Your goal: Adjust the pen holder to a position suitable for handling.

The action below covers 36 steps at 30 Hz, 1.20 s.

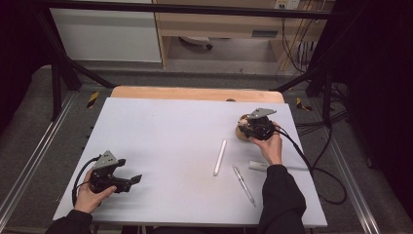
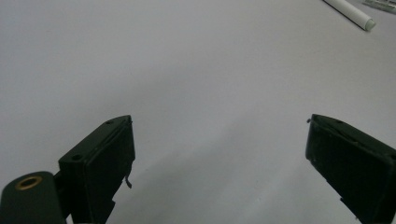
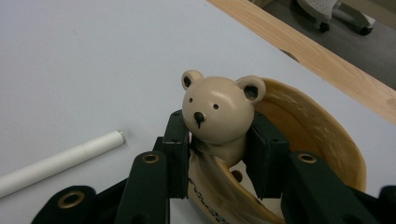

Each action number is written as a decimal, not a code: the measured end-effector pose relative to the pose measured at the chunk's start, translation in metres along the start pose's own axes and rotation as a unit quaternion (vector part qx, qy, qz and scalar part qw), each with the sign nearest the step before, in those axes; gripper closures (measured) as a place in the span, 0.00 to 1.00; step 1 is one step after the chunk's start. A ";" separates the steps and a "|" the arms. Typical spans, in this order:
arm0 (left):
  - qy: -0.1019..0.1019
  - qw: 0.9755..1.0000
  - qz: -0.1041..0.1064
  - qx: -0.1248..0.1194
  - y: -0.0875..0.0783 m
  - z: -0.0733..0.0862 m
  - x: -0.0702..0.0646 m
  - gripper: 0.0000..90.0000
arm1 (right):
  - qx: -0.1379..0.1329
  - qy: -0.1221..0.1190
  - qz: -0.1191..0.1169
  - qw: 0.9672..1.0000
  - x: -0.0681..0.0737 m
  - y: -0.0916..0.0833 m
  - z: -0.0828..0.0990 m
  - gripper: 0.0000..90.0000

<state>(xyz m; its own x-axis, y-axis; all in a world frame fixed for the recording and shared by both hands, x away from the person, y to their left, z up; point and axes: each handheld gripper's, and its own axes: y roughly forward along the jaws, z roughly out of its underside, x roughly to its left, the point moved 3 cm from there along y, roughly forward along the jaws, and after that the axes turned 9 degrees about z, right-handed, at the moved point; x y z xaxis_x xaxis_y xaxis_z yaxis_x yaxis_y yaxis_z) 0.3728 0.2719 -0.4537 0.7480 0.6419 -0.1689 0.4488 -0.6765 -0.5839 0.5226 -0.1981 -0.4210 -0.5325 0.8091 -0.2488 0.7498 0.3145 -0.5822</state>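
Note:
A tan bear figure [image 3: 217,109] with a rounded beige shell behind it [image 3: 317,135] stands at the table's far right [image 1: 240,132]. My right gripper [image 3: 219,119] is shut on it, one black pad pressing each side of the bear's head. In the high view that gripper [image 1: 246,126] points left, held by a hand in a black sleeve. My left gripper [image 1: 132,181] rests low at the near left, open, its jaws [image 2: 220,122] wide apart over bare tabletop with nothing between them.
A white pen [image 1: 220,157] lies mid-table, also visible in the gripper views [image 3: 56,161] [image 2: 350,11]. A clear pen [image 1: 243,184] and a short white marker [image 1: 258,165] lie near the right forearm. The pale mat [image 1: 165,136] ends at a wooden strip [image 1: 195,92] at the back.

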 end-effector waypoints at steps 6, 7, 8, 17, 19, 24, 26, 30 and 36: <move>0.000 1.000 0.000 0.000 0.000 0.000 0.000 0.09 | -0.008 0.001 -0.002 1.000 0.000 -0.010 -0.009 0.72; 0.000 1.000 0.000 -0.001 0.000 0.000 0.000 0.09 | -0.008 0.001 -0.002 1.000 0.000 -0.010 -0.009 0.72; 0.000 1.000 0.000 -0.001 0.000 0.000 0.000 0.09 | -0.012 0.000 -0.004 1.000 0.000 -0.012 -0.010 0.72; 0.000 1.000 0.000 -0.001 0.000 0.000 0.000 0.09 | -0.030 -0.012 -0.012 0.999 0.012 -0.025 -0.029 0.73; 0.001 1.000 0.000 -0.001 0.000 0.000 0.000 0.09 | -0.034 -0.012 -0.015 0.999 0.015 -0.027 -0.031 0.74; 0.001 1.000 0.000 -0.001 0.000 -0.001 -0.001 0.09 | -0.034 -0.017 -0.022 0.999 0.023 -0.029 -0.036 0.74; 0.002 1.000 0.001 -0.002 -0.001 -0.001 -0.001 0.09 | -0.036 -0.016 -0.032 0.999 0.029 -0.028 -0.038 0.74; 0.000 1.000 0.000 0.000 0.000 0.000 0.000 0.09 | -0.043 -0.028 -0.039 0.998 0.039 -0.028 -0.048 0.74; 0.000 1.000 0.001 -0.002 -0.001 -0.001 -0.001 0.09 | -0.050 -0.047 -0.056 0.996 0.054 -0.028 -0.064 0.74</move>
<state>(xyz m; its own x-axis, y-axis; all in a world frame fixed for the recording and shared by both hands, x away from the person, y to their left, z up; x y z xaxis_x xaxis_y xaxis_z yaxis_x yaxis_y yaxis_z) 0.3723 0.2719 -0.4527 0.7493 0.6400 -0.1700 0.4487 -0.6795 -0.5805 0.4977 -0.1315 -0.3687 -0.6465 0.7168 -0.2612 0.7164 0.4527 -0.5309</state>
